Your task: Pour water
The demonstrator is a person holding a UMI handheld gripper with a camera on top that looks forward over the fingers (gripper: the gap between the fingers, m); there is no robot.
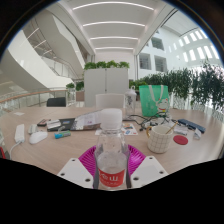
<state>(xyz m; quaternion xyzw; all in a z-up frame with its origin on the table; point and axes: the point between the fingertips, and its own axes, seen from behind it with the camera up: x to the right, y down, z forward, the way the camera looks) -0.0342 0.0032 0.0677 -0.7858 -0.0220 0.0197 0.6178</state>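
In your gripper view, the gripper point(111, 172) is closed on the water bottle point(111, 150): both fingers with their magenta pads point(86, 162) press against its sides, one from 9 o'clock and one from 3 o'clock.

Around it, a long wooden table point(70, 146) spreads ahead of the fingers. At 2 o'clock from the bottle, just beyond the right finger, stands a white paper cup point(160, 138), open side up. Further out at 2 o'clock lies a small red round thing point(181, 140). At 10 o'clock lies a white computer mouse point(38, 137), with a blue pen-like thing point(62, 134) near it and a white upright object point(19, 132) further toward 9 o'clock. At 1 o'clock, past the cup, sits a green bin point(154, 99), and a hedge of green plants point(190, 88) runs behind the table at 2 o'clock. A white planter box point(106, 85) with greenery on top stands at 12 o'clock. Nothing lies between the bottle and the cup.

The bottle carries a red label point(111, 178) low on its body; its white writing is too small for you to read.

The bottle stands upright, long axis running 6 to 12 o'clock, its white cap point(111, 119) on and pointing at 12 o'clock.
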